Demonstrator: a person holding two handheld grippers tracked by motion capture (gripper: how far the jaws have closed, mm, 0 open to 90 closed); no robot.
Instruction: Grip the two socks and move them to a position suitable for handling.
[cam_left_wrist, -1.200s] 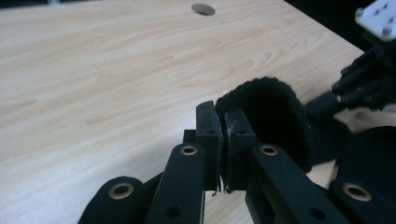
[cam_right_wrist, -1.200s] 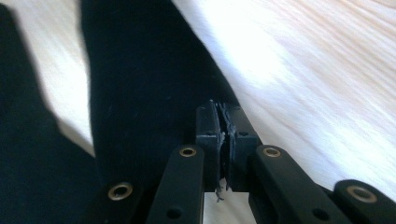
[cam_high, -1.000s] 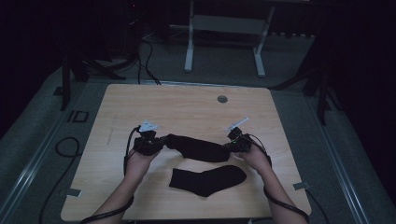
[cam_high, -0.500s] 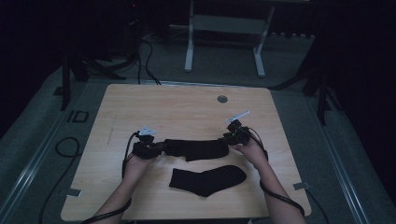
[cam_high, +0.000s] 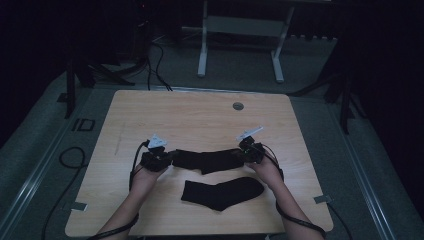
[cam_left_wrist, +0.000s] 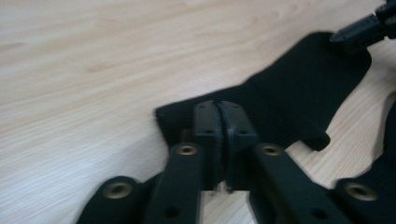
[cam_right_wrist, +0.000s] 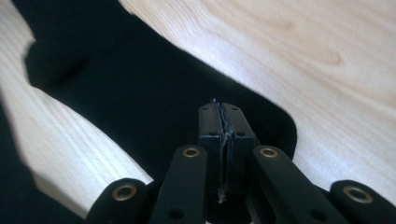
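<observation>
Above the second sock (cam_high: 222, 193) lying flat on the counter (cam_high: 200, 120), the held sock (cam_high: 207, 160) is being stretched between the left hand-held gripper (cam_high: 170, 158) and the right hand-held gripper (cam_high: 243, 153) — each one clamped on an end. Compared with a second ago, the right end is sitting farther from that lower sock and the fabric is running straighter — judged a pull-out before laying or pairing.
</observation>
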